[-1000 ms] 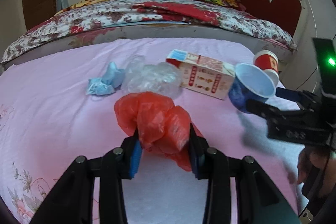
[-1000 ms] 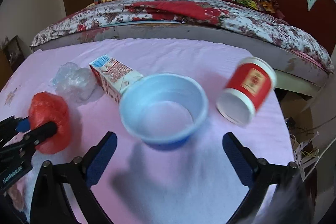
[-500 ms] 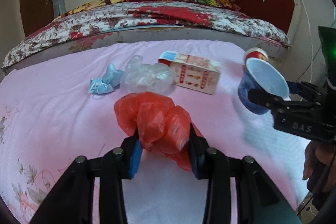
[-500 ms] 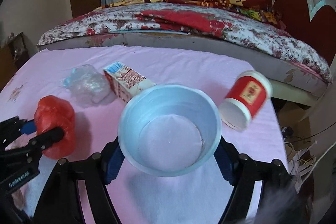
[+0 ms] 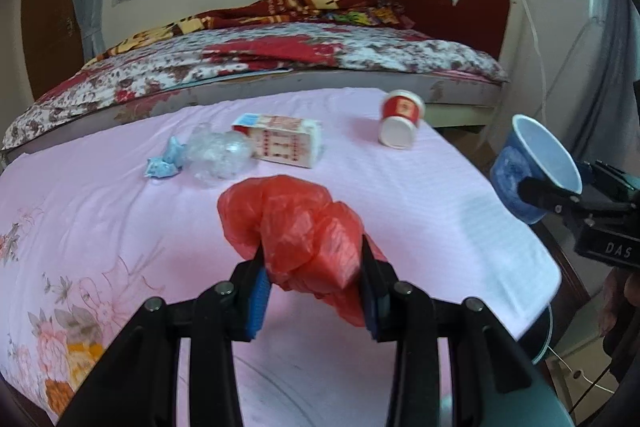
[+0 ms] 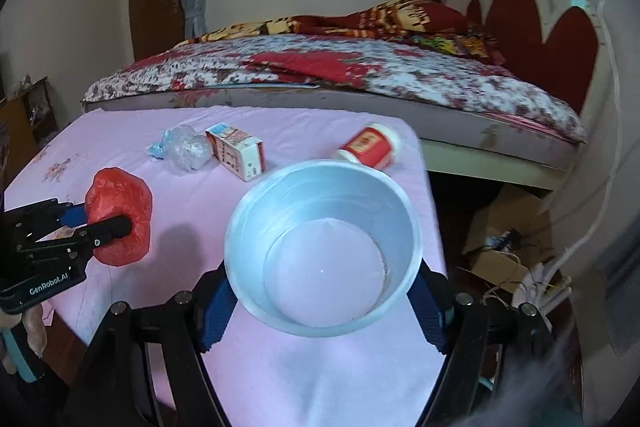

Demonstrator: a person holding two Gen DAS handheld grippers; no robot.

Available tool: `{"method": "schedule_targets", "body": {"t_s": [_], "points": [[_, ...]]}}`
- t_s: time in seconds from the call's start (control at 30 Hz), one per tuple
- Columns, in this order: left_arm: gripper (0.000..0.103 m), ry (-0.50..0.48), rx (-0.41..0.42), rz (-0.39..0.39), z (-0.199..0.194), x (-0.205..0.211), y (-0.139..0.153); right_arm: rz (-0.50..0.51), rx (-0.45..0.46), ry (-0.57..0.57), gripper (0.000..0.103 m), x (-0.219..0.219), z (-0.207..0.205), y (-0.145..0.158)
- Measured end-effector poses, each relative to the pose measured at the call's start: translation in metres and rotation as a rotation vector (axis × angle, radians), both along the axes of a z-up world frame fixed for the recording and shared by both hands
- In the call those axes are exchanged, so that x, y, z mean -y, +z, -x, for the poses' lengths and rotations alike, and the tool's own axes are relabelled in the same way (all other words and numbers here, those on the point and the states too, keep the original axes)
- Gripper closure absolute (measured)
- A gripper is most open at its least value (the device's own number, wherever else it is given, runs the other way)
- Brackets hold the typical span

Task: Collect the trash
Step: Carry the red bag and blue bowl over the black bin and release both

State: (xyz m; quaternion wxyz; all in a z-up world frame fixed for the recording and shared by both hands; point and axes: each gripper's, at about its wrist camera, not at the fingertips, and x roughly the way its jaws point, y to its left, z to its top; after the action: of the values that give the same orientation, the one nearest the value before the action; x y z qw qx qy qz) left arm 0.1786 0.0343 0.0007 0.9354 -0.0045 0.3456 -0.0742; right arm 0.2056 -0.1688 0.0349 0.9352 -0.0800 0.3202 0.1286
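Observation:
My left gripper (image 5: 312,283) is shut on a crumpled red plastic bag (image 5: 296,223) and holds it above the pink table; the bag also shows in the right wrist view (image 6: 120,215). My right gripper (image 6: 324,311) is shut on a blue paper cup (image 6: 324,247), lifted above the table's right side; the cup shows at the right in the left wrist view (image 5: 532,167). On the pink tablecloth (image 5: 400,195) lie a milk carton (image 5: 284,143), a clear plastic wad (image 5: 220,155), a crumpled blue mask (image 5: 162,163) and a tipped red paper cup (image 5: 400,119).
A bed with a floral cover (image 6: 340,71) stands behind the table. Right of the table edge is a floor gap with cardboard and cables (image 6: 508,247). A round bin rim (image 5: 544,331) shows below the table's right corner.
My right gripper closed on the blue cup and lifted it up and to the right, off the table. My left gripper rose and drew back with the red bag.

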Motion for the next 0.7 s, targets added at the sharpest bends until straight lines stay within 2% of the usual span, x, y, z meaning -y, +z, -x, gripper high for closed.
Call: {"method": "schedule_targets", "body": {"t_s": [0.27, 0.7], "points": [[0.064, -0.081, 0.011, 0.020, 0.036, 0.047, 0.009, -0.006, 0.030, -0.062, 0.025, 0.058, 0.057, 0.013], [0.064, -0.233, -0.005, 0.017, 0.070, 0.133, 0.007, -0.015, 0.031, -0.155, 0.025, 0.139, 0.115, 0.004]]}}
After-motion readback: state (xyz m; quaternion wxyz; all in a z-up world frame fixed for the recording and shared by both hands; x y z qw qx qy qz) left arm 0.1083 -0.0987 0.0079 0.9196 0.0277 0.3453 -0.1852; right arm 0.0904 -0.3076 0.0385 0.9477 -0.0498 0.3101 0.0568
